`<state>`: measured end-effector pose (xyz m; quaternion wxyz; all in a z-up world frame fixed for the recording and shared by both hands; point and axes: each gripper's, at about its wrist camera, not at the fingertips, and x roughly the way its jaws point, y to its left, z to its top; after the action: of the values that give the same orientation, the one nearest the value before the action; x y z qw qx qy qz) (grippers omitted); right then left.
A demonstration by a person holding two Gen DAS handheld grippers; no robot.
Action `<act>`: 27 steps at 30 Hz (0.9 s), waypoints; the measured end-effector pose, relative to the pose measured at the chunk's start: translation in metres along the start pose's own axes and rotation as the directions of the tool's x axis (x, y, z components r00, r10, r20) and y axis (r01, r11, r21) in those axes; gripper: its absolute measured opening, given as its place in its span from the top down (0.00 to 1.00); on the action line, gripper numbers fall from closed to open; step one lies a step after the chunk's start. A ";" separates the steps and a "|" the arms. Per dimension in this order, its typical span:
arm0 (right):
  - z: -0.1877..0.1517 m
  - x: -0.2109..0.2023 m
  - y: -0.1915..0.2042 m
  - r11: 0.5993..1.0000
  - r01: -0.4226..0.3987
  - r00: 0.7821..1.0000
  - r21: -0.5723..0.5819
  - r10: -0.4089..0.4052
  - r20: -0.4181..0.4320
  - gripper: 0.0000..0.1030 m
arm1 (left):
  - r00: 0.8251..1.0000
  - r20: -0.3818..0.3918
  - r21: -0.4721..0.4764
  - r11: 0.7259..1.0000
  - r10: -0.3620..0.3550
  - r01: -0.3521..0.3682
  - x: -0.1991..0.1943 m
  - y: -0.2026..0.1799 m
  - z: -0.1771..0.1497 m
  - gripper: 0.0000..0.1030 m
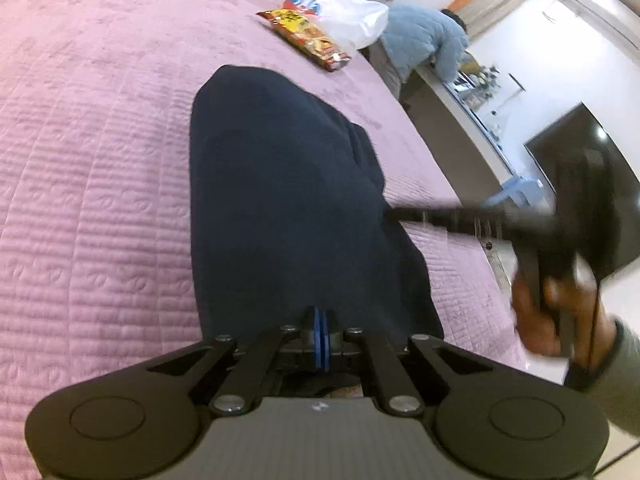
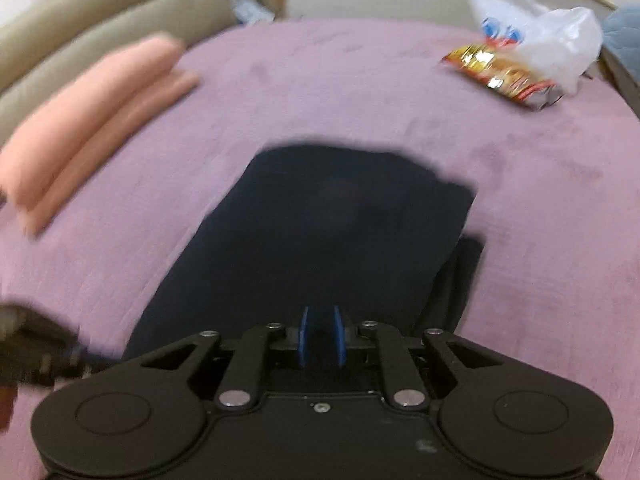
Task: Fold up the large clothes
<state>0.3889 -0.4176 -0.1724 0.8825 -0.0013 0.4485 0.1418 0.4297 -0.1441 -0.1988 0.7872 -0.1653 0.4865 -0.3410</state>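
Note:
A dark navy garment [image 1: 280, 200] lies folded into a long strip on the pink quilted bedspread [image 1: 100, 160]. My left gripper [image 1: 322, 334] is over its near end, blue pads pressed together, with no cloth visible between them. The right gripper [image 1: 398, 213], blurred and held by a hand, reaches in from the right to the garment's right edge. In the right wrist view the same garment [image 2: 320, 232] stretches away, and my right gripper [image 2: 322, 336] stands above its near edge with a narrow gap between the pads. The left gripper [image 2: 88, 360] is a dark blur at the lower left.
A snack packet [image 1: 308, 38] and a white plastic bag [image 1: 344, 8] lie at the bed's far side. Folded pink cloth [image 2: 92, 120] sits left by a beige headboard [image 2: 100, 20]. A person in a light blue jacket [image 1: 424, 40] stands at a counter beyond the bed's right edge.

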 end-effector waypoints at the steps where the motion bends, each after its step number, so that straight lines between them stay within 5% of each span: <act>1: -0.014 0.008 0.006 1.000 0.023 0.999 -0.019 -0.024 -0.039 0.86 | 1.000 0.000 -0.012 1.000 0.001 -0.001 0.001 0.002 -0.002 0.96; 4: -0.056 0.031 0.005 0.995 0.098 0.983 0.003 -0.097 -0.153 0.95 | 1.000 -0.010 -0.012 1.000 0.003 -0.004 0.004 0.000 -0.007 0.97; 9: -0.075 -0.001 0.005 0.987 0.135 0.980 0.085 -0.120 -0.160 0.89 | 0.998 -0.038 -0.088 0.995 -0.042 0.039 -0.002 0.002 -0.012 0.95; 14: -0.072 -0.027 0.025 0.991 0.121 0.991 0.055 -0.117 -0.067 0.77 | 0.998 -0.057 -0.078 0.997 0.004 -0.009 0.004 0.001 -0.026 0.95; 18: -0.091 0.011 0.010 0.973 0.177 0.974 0.146 -0.151 -0.171 0.83 | 0.989 -0.146 -0.098 0.994 0.037 -0.051 0.030 0.004 -0.033 0.96; 20: -0.090 0.002 0.003 0.967 0.154 0.981 0.205 -0.124 -0.152 0.83 | 0.978 -0.179 -0.019 0.994 0.104 -0.109 0.033 -0.007 -0.040 0.90; 23: -0.089 -0.015 0.001 0.963 0.149 0.983 0.224 -0.118 -0.143 0.83 | 0.977 -0.208 0.017 0.999 0.041 -0.039 0.026 -0.015 -0.048 0.90; 27: -0.089 -0.038 -0.009 0.952 0.136 0.989 0.275 -0.116 -0.086 0.61 | 0.986 -0.159 0.025 0.998 -0.049 0.053 0.000 -0.027 -0.039 0.87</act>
<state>0.2995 -0.4471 -0.1962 0.8651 0.0900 0.4930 0.0203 0.3856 -0.1602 -0.2010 0.7394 -0.1387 0.5381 -0.3802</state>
